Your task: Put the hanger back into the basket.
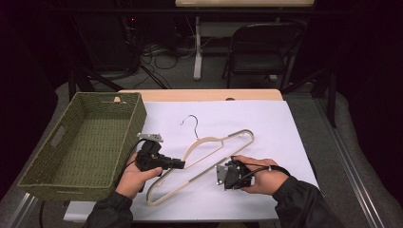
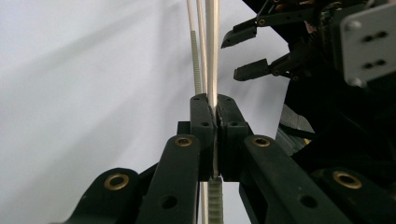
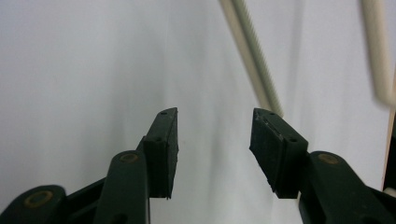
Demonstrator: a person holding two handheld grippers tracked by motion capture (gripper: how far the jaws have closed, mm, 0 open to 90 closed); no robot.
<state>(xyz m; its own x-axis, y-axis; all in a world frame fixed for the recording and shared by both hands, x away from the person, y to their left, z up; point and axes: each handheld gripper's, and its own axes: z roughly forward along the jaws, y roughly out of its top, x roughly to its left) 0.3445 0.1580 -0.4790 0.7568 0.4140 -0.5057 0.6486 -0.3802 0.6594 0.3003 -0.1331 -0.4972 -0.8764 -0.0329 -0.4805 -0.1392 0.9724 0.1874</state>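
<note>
Two tongs on one clothes hanger: left tongs clamp its lower bar, likely to steer it toward the woven basket; right tongs gape with nothing between the pads, bar just beside them. Hanger lies on the white sheet over the worktop, hook pointing away. Basket rim sits close on the left; open room ahead and right

Hanger cream w/ grey ribbed strip and black hook; basket olive green, woven; table cover white; both grippers black w/ brass rivets.
</note>
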